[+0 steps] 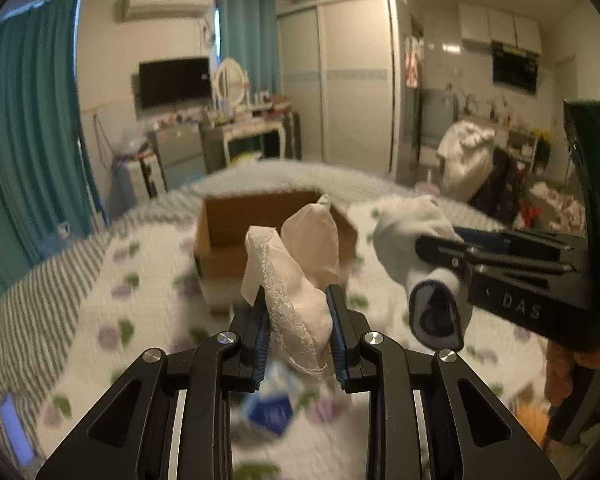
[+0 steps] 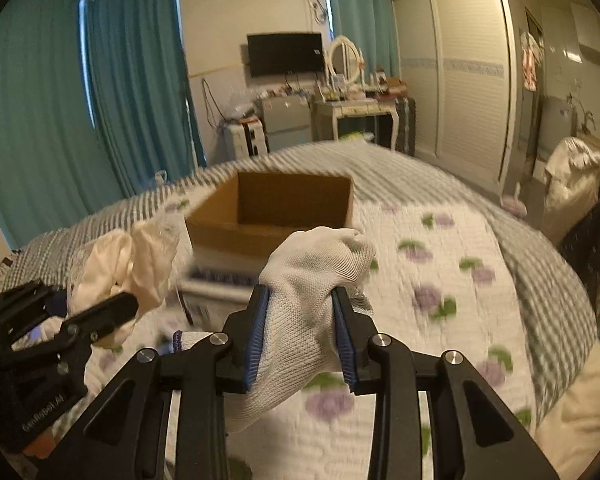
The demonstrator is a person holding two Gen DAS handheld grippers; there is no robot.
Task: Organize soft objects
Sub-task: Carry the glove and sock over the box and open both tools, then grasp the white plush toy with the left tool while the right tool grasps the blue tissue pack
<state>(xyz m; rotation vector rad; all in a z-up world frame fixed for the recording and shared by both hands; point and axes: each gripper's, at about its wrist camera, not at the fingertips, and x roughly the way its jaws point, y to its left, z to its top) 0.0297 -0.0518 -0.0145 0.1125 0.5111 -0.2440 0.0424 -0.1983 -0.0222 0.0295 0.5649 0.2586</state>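
Two soft items are held aloft above the bed [image 2: 460,280], one per claw. Left claw [image 1: 299,334]: fingers pressed together on a cream lace-edged cloth [image 1: 296,276], pinched low so that its upper folds stand free between the pads. Right claw [image 2: 300,332]: fingers clamped on a white knit glove [image 2: 312,280] at mid-body; its blue-trimmed cuff hangs off to one side. Both items appear light, limp and compressible; neither looks fragile or slippery, and the knit should grip the ribbed pads well. A mid-body pinch gathers the most fabric; loose ends will droop and may drag on a rim. The open cardboard box [image 2: 276,220] sits on the quilt ahead of both claws, near the cloth and glove, and its interior looks empty from the right wrist view. Box walls are the only hard edges nearby; they stand upright, so loads probably need to pass above the rim before release. Room above the box is open; the two claws are near each other and could crowd over the opening.
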